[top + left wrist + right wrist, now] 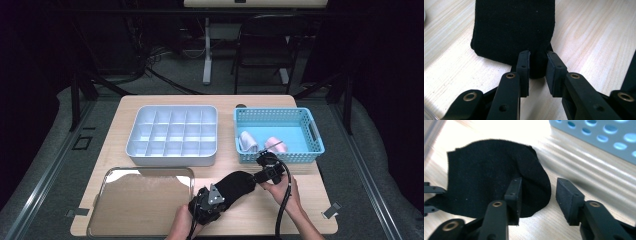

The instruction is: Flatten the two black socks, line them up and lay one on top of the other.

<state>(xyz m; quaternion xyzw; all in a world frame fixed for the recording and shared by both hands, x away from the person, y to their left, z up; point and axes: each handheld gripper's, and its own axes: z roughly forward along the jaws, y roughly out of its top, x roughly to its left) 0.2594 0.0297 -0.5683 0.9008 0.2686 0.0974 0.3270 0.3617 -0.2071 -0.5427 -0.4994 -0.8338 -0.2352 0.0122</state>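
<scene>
- Left gripper view: left claw (pixel 537 65) pinches the black sock's (pixel 514 30) near edge on the surface (pixel 596 37).
- Right claw (pixel 537 195) spread, straddling the sock's opposite end.

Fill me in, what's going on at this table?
A person works a black sock lying on the wooden table with two handheld grippers. The left gripper has its fingers pinched on a fold at one end of the sock. The right gripper stands open at the other end, one finger over the fabric, nothing clamped. Two pale rolled socks sit in the blue basket; the divided grey tray holds nothing.
</scene>
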